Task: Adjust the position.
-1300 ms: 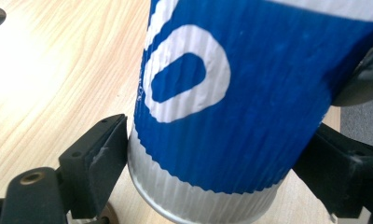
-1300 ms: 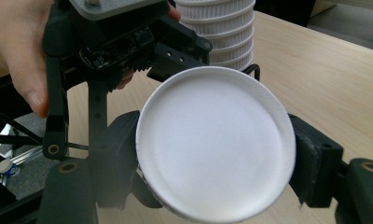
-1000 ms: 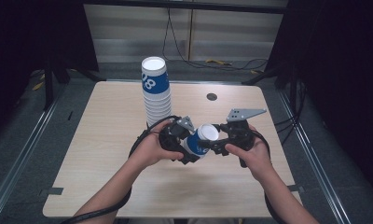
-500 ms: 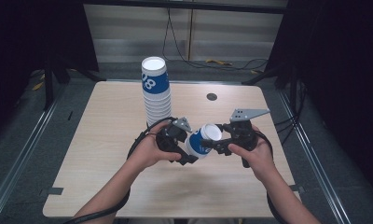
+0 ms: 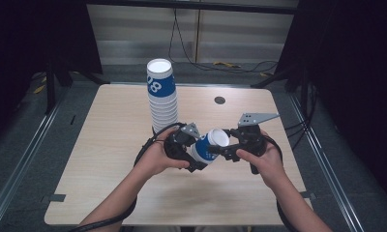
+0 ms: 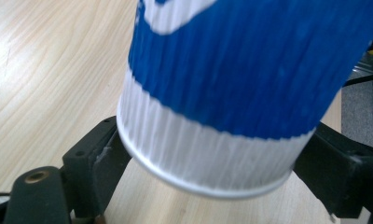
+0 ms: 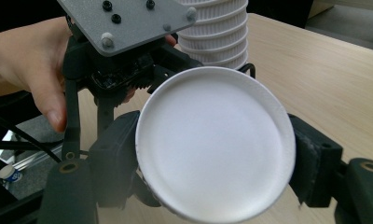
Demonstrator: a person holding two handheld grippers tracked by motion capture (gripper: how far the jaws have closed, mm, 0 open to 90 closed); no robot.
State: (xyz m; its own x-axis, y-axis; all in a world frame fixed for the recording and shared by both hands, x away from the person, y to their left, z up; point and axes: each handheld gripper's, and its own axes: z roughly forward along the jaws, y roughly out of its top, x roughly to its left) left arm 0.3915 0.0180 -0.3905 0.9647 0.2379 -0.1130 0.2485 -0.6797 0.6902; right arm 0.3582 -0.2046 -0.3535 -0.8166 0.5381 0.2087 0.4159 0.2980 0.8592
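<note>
Blue-and-white ribbed paper forms the cup (image 5: 208,146), which is held tilted above the pale wooden surface (image 5: 109,145), at about 6 o'clock from the centre of that surface in the high view. The cup's open mouth is turned toward 2 o'clock and its base toward 8 o'clock.

The left tool (image 5: 194,154) is clamped on the cup near its base; in the left gripper view the two black jaws are seen pressed against opposite sides of the cup (image 6: 231,98), one at 8 o'clock and one at 4 o'clock. The right tool (image 5: 219,149) is closed on the same cup near its rim; in the right gripper view the jaws are seen at 9 o'clock and 3 o'clock of the cup's round white mouth (image 7: 216,142), touching it on both sides. The left hand (image 7: 33,65) is seen beyond the cup at 10 o'clock.

A tall stack of cups (image 5: 161,94) of the same kind stands upright on the surface at 11 o'clock from the held cup, near it but apart. A small dark round fitting (image 5: 219,100) is set in the surface at 12 o'clock.
</note>
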